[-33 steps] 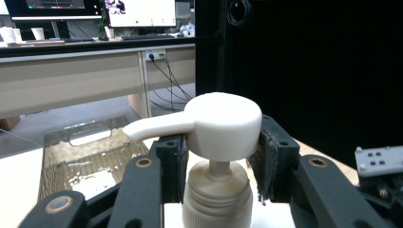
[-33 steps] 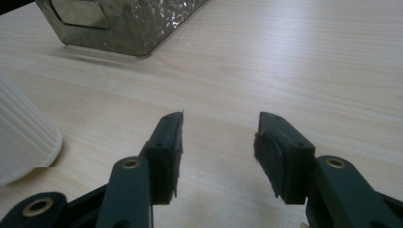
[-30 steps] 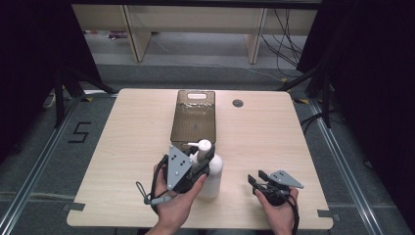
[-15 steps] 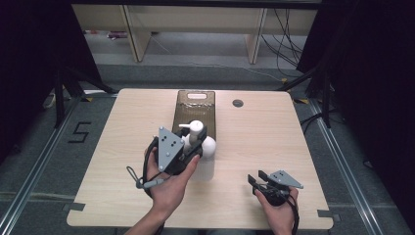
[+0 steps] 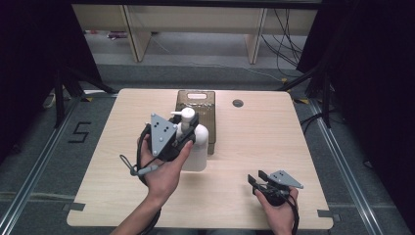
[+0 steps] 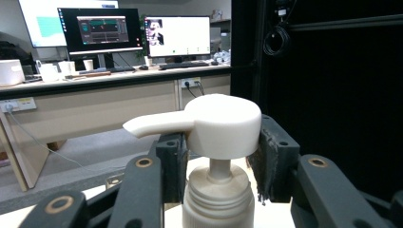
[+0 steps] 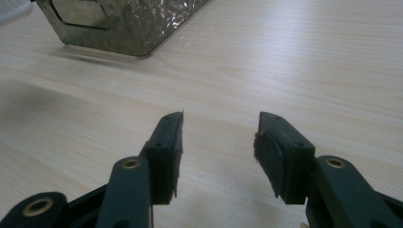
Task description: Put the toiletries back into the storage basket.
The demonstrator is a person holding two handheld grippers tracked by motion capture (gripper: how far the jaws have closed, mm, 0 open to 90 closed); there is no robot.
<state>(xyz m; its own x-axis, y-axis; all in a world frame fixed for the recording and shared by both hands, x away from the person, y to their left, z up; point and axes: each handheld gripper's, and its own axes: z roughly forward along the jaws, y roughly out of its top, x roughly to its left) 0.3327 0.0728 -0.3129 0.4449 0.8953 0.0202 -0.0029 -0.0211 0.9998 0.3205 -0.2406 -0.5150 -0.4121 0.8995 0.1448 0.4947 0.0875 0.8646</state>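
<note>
Lifted off the bench and carried toward the brown bin (image 5: 196,117): pump bottle (image 5: 194,142), clamped in left tongs (image 5: 183,139). Probably bin next. Right tongs (image 5: 258,180) open, empty, unmoved.

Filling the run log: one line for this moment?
left claw: shut on pump bottle, lifted | right claw: open, resting on table | bin: behind bottle

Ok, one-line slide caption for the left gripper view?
Left gripper clamps the white pump bottle just under its pump head.
</note>
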